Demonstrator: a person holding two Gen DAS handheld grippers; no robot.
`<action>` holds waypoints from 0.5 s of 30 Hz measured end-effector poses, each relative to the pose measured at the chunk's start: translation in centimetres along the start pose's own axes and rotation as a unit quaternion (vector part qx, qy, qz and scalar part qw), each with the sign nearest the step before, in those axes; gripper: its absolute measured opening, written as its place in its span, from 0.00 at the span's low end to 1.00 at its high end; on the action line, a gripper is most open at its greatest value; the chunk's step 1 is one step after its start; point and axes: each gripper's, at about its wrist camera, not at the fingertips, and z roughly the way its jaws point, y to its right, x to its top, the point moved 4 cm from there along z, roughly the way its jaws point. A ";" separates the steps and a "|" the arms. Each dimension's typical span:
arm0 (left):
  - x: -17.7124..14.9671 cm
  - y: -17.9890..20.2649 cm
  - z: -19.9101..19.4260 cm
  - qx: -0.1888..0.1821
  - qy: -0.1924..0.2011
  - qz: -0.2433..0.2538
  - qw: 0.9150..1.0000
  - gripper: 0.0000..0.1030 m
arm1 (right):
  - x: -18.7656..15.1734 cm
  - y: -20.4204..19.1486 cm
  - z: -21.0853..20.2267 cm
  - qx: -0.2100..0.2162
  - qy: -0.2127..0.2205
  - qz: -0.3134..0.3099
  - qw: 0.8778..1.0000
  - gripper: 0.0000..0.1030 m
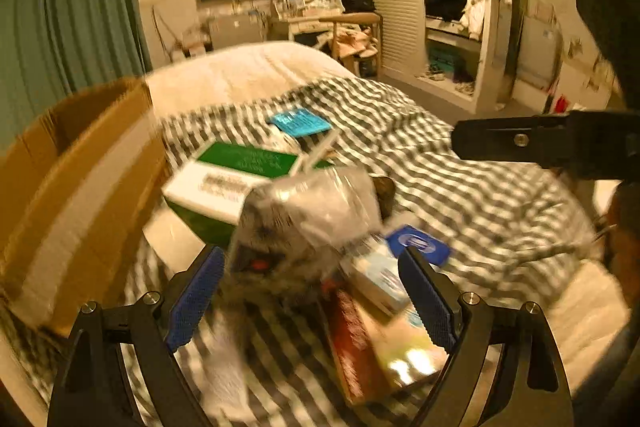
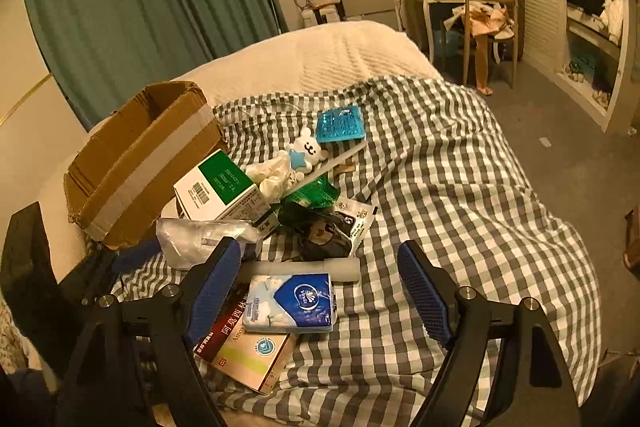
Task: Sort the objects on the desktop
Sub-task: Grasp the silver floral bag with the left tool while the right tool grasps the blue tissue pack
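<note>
Mixed objects lie on a checked blanket. My left gripper is open, and a crumpled clear plastic bag lies just ahead between its blue pads; this view is blurred. Behind the bag sits a green-and-white box. My right gripper is open above a blue-and-white tissue pack, which rests on a red-and-cream medicine box. In the right wrist view, the clear plastic bag lies beside the open cardboard box. A white bear toy and a blue packet lie further back.
A black pouch, a green packet, a white roll and a long white stick crowd the middle of the pile. Bare checked blanket stretches to the right. Beyond the bed stand a chair and shelves.
</note>
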 end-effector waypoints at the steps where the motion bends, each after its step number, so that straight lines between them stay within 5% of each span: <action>1: 0.2 0.1 0.4 0.002 0.001 0.007 1.000 0.89 | 0.0 0.1 0.1 0.008 -0.002 0.005 1.000 0.78; 7: 0.6 -0.5 2.7 -0.018 0.005 0.003 1.000 0.86 | 0.0 0.7 1.1 0.029 -0.010 0.021 0.999 0.79; 9: 0.6 -0.8 3.0 -0.016 0.003 -0.006 1.000 0.62 | -0.3 1.0 1.8 0.024 -0.022 0.026 0.999 0.79; 10: 0.6 -1.0 3.1 -0.017 -0.007 -0.008 1.000 0.41 | -0.5 1.1 2.2 0.025 -0.030 0.029 0.999 0.79; 13: 0.8 -1.8 2.5 -0.025 -0.016 -0.029 0.999 0.24 | -0.8 0.8 2.9 0.027 -0.039 0.026 0.999 0.79; 15: 1.1 -2.5 1.6 -0.017 -0.017 -0.048 0.999 0.22 | -1.1 0.3 3.1 0.031 -0.044 0.019 0.998 0.78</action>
